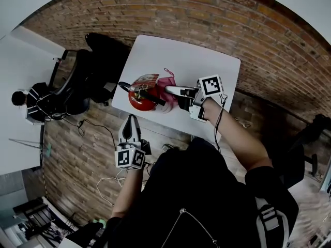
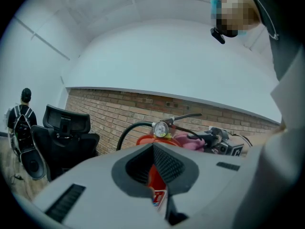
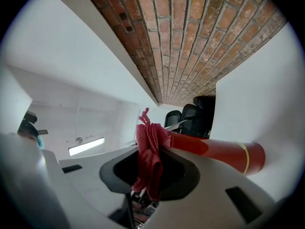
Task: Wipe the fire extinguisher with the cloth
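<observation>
Right hand-held gripper (image 3: 147,162) pinching crumpled pink cloth (image 3: 148,144); extinguisher (image 3: 224,155) smooth, red.

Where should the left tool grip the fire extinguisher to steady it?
Probably the slim black handle at its valve end, coming from the near table edge: the fire extinguisher lies on its side, body likely too broad for the left tool.

White table (image 1: 207,66) standing on a brick floor (image 1: 181,9). A red extinguisher (image 1: 140,103) lies on its side on the top, close to the table's left edge, its black hose reaching that edge.
</observation>
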A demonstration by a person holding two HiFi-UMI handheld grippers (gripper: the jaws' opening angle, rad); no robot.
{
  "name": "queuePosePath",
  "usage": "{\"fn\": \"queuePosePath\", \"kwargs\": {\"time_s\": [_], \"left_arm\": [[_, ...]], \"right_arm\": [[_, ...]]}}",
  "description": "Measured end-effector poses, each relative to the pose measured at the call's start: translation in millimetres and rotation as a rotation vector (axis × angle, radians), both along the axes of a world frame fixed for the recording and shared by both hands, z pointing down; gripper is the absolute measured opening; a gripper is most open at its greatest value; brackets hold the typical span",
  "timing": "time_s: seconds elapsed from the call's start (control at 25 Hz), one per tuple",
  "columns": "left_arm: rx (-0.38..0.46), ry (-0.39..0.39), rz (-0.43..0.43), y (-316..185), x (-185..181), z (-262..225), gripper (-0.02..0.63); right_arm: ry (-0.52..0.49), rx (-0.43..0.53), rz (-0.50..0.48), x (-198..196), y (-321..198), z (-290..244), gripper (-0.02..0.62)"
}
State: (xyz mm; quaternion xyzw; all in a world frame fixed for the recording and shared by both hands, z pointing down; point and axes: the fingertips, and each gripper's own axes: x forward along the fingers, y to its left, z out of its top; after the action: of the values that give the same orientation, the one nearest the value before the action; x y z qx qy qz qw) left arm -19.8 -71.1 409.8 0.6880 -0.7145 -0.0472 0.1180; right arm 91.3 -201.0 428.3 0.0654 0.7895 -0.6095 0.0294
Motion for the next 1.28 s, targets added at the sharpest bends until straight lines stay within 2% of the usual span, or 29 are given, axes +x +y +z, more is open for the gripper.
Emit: {"fn": "queuePosePath", "kwargs": {"time_s": [0.2, 0.56, 0.96, 1.28], "left_arm": [[0.003, 0.004, 0.024, 5, -3, -3, 0.031], [-0.011, 0.012, 0.08, 8, -9, -4, 0.031], [-0.064, 0.009, 0.134, 10, -5, 12, 0.029], [-0.133, -0.044, 0.124, 22, -7, 30, 0.031]], "right_arm": [[-0.073, 0.012, 0.04, 2, 1, -25, 0.104], [-0.037, -0.025, 0.196, 36, -3, 6, 0.104], [0.201, -0.148, 0.275, 68, 14, 156, 0.104], [0.348, -0.175, 0.274, 61, 27, 270, 0.104]]}}
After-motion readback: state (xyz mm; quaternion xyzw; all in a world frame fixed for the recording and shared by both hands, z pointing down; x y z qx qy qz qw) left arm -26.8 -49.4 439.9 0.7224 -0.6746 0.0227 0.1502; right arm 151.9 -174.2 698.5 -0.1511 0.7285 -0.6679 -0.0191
